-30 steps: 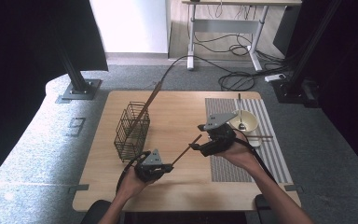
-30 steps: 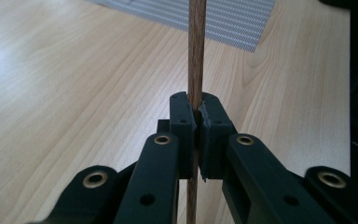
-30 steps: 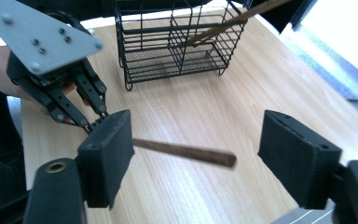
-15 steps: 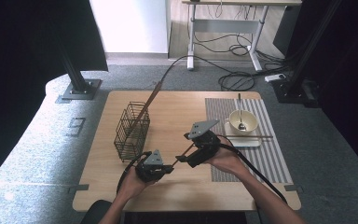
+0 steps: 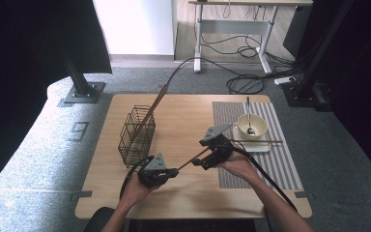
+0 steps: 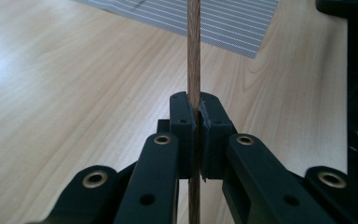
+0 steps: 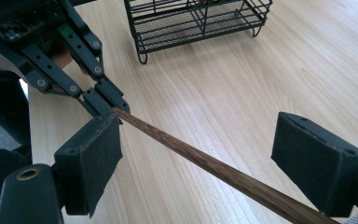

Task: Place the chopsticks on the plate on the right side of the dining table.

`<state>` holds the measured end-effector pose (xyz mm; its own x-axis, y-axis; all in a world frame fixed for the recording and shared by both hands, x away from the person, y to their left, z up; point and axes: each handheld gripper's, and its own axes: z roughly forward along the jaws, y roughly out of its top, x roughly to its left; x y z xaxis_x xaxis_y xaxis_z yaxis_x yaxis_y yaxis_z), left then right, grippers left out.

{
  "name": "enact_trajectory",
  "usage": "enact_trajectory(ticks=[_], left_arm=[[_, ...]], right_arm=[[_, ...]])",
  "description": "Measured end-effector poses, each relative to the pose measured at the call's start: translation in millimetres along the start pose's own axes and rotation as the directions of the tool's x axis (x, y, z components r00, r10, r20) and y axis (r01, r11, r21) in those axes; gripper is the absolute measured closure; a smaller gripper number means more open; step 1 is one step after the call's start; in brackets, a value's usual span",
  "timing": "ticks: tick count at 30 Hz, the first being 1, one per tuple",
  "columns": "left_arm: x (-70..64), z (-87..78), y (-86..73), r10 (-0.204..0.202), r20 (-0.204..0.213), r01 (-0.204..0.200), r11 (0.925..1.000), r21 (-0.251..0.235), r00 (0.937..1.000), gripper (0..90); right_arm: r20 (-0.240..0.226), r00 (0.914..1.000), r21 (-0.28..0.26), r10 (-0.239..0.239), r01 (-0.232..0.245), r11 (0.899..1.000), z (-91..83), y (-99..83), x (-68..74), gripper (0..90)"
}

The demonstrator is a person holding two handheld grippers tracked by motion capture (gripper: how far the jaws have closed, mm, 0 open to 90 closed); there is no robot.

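Above the table's front middle, we have handed the chopstick (image 5: 193, 158) over: our left gripper (image 5: 173, 171) now pinches it, our right gripper (image 5: 199, 162) has spread apart.

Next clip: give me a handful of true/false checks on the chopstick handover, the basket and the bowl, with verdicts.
1. The left tongs are shut on a wooden chopstick. True.
2. The right tongs are clamped on that chopstick. False: their jaws stand open, with the chopstick passing between them.
3. The wire basket lies tipped on its side. False: it stands upright on the wooden table, and another chopstick leans out of it.
4. A spoon sits in the bowl. True.
5. The bowl stands on bare wood. False: it is on the striped mat.
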<state>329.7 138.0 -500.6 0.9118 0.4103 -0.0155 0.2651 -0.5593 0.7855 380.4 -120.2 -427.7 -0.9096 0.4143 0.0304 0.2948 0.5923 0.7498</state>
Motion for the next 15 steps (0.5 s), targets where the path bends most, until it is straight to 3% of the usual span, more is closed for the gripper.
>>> enact_trajectory(ticks=[5,8,12,15], left_arm=[[-1.6,2.5,-0.6,0.019,0.022,-0.02,0.9992,0.033,0.9996,85.9],[-3.0,4.5,-0.8,0.032,0.039,-0.034,0.9981,0.052,0.9988,85.9],[-5.1,8.6,-1.4,0.041,0.068,-0.046,0.9964,0.072,0.9969,85.9],[-7.2,11.5,-1.6,0.049,0.089,-0.057,0.9945,0.088,0.9948,85.9]], right_arm=[[0.018,0.9989,0.008,-0.044,0.043,0.999,-13.1,-0.4,3.8,14.7],[0.005,0.9981,0.029,-0.061,0.061,0.998,-20.0,-4.9,5.3,14.5],[-0.021,0.9963,0.099,-0.084,0.085,0.991,-19.2,-14.2,9.0,15.1],[-0.037,0.992,0.139,-0.121,0.125,0.982,-14.7,-19.6,14.5,22.7]])
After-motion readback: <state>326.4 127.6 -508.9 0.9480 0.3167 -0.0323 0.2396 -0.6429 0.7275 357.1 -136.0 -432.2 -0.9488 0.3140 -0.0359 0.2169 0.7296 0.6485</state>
